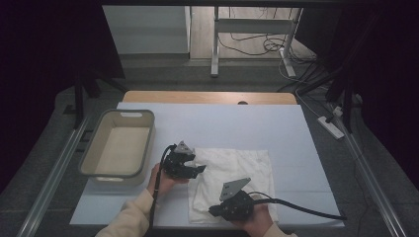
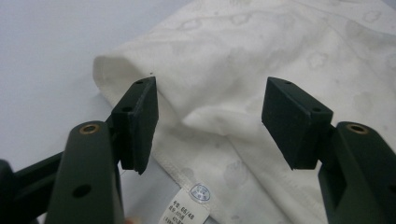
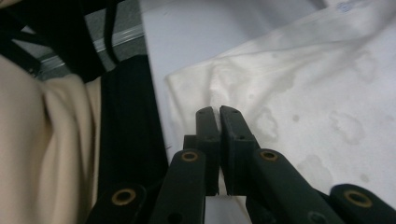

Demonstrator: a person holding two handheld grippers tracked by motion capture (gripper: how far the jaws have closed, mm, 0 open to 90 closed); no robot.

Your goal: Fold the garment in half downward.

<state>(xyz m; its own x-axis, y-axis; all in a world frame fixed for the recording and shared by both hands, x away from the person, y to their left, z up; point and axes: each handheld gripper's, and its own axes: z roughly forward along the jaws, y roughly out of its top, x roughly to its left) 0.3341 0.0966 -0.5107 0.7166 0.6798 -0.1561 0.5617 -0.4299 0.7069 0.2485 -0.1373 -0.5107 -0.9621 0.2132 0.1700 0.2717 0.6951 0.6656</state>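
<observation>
A white cloth (image 1: pixel 237 168) lies folded flat on the pale blue table (image 1: pixel 237 123). My left gripper (image 1: pixel 196 170) hovers at the cloth's left edge. In the left gripper view its jaws (image 2: pixel 210 112) stand open over a fold of the cloth (image 2: pixel 280 46), gripping nothing, and a sewn-in label (image 2: pixel 187 212) shows just below them. My right gripper (image 1: pixel 212 211) is at the cloth's near left corner. Its jaws (image 3: pixel 218 112) are pressed together on the cloth (image 3: pixel 303 84) close to its edge, where a small crease runs up to the tips.
A grey plastic basket (image 1: pixel 99 138) stands empty on the left of the table, close to my left hand. A cream sleeve (image 3: pixel 46 154) sits at the left in the right gripper view. The table's near edge is just under my right hand.
</observation>
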